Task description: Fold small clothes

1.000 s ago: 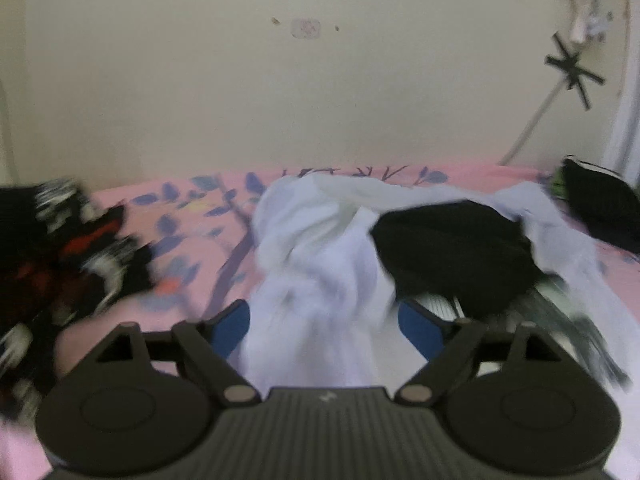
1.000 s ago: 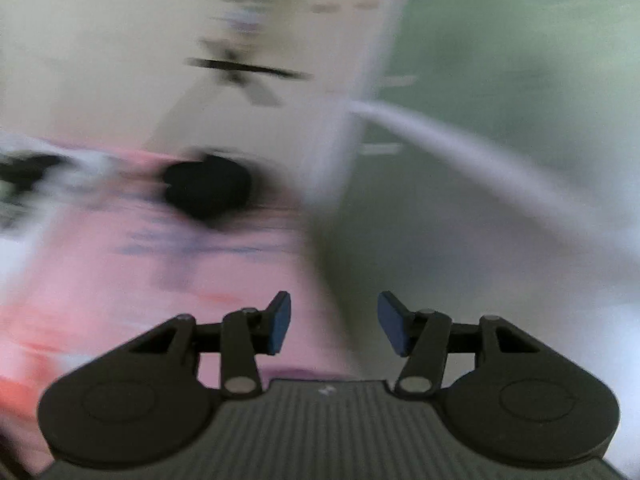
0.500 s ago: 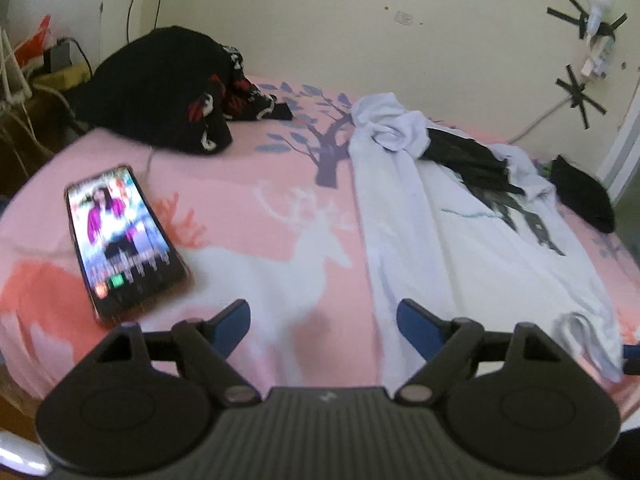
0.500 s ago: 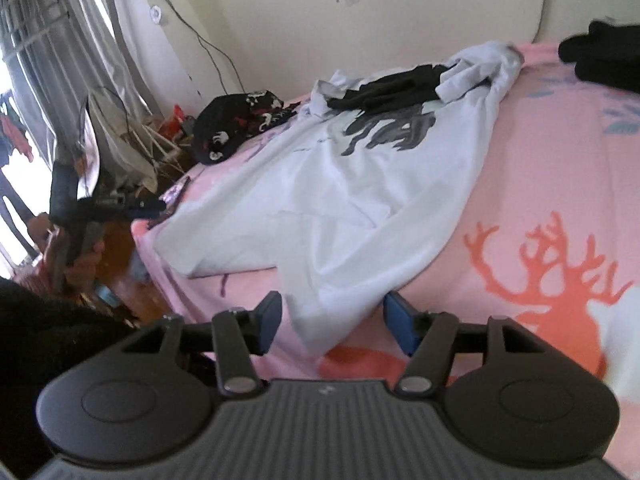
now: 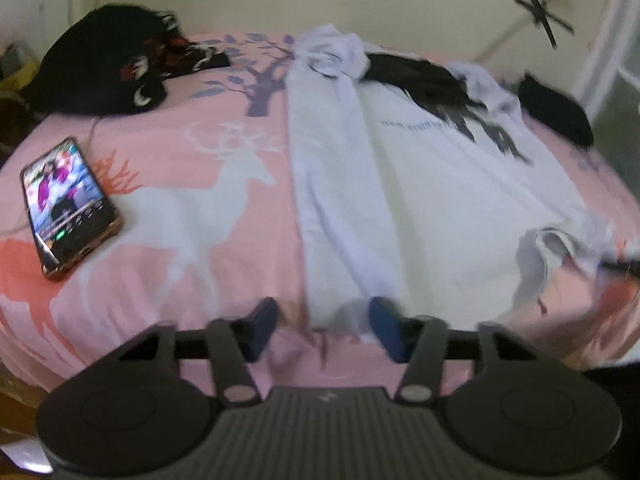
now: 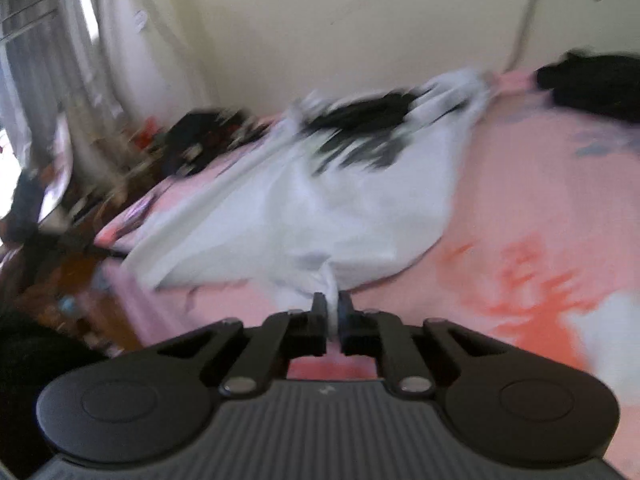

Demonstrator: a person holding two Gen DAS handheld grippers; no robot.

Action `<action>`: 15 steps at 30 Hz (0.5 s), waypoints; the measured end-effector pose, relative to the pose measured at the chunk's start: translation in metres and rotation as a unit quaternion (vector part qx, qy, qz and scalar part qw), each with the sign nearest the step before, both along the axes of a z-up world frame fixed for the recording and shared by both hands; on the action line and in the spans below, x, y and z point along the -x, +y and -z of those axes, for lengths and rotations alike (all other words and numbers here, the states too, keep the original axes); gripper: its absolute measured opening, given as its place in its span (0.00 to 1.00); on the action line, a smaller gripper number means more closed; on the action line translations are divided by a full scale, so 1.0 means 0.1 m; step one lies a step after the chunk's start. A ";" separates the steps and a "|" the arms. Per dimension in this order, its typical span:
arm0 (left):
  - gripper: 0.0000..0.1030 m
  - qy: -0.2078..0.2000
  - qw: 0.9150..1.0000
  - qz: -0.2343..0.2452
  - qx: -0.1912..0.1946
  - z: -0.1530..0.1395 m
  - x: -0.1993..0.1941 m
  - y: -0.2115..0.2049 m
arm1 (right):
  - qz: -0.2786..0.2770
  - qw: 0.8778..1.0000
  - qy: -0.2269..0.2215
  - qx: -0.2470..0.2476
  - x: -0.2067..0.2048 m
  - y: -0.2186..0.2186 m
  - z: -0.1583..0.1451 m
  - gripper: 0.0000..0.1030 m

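The white T-shirt [image 5: 420, 184] is spread out on the bed, lying lengthwise down the right half of the pink deer-print bedsheet [image 5: 192, 208] with its dark chest print up near the wall. The left wrist view is the only one that shows the smartphone [image 5: 66, 208], screen lit, lying on the sheet well off to the left of the shirt, plus the tree print near the headboard. It also shows the left tool [image 5: 324, 324] hovering right at the shirt's near hem corner: its jaws have just been closing in, the blue pads sit either side of the fabric edge, but there's a clear gap and they aren't pinching it. The right wrist view gives what that one can't: the right tool [image 6: 330, 306] has just snapped together and is clamped tight on a bunched bit of the shirt's other bottom corner, white cloth squeezed up between the pads. That view is pretty blurry, and off its left edge there's a curtain and some clutter beside the bed that's too smeared to name. Other stuff around: a black garment with red and white pattern [image 5: 108, 68] heaped at the far left corner, a black piece of clothing [image 5: 416, 76] draped over the shirt's collar end, and another black bundle [image 5: 556, 112] at the far right. Black tape crosses [image 5: 540, 12] hold a cable on the wall.
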State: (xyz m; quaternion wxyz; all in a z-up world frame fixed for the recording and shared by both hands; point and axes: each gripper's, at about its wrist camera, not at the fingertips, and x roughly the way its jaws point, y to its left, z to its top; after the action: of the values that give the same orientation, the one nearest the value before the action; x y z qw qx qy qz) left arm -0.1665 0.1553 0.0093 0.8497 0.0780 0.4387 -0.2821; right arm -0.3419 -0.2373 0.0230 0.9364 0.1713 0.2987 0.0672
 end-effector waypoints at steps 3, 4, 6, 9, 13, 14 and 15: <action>0.14 -0.006 1.000 0.014 -0.010 -0.03 0.06 -0.11 | 0.064 0.998 -0.028 -0.010 0.13 -0.32 -0.12 0.03; 0.11 -0.009 1.000 0.013 -0.013 -0.05 0.06 -0.14 | 0.073 0.997 -0.032 -0.010 0.15 -0.37 -0.14 0.03; 0.07 -0.013 1.000 0.007 -0.016 -0.08 0.04 -0.15 | 0.084 0.996 -0.035 -0.001 0.17 -0.43 -0.15 0.03; 0.07 -0.013 1.000 -0.011 -0.011 -0.14 -0.01 -0.10 | 0.078 0.996 -0.036 0.007 0.15 -0.42 -0.12 0.03; 0.07 -0.017 0.999 -0.037 -0.011 -0.19 -0.11 -0.01 | 0.035 0.999 -0.030 -0.028 0.12 -0.37 -0.01 0.25; 0.06 -0.016 0.999 -0.043 -0.009 -0.20 -0.13 0.02 | 0.028 0.999 -0.032 -0.033 0.12 -0.33 -0.01 0.32; 0.07 -0.015 0.999 -0.048 -0.008 -0.21 -0.14 0.04 | 0.021 0.999 -0.033 -0.035 0.12 -0.31 0.00 0.45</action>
State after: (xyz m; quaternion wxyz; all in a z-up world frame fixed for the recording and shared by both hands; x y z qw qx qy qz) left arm -0.1522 0.1594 0.0299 0.8680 0.0680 0.4312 -0.2365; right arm -0.3538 -0.2685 0.0234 0.9404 0.2081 0.2614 0.0632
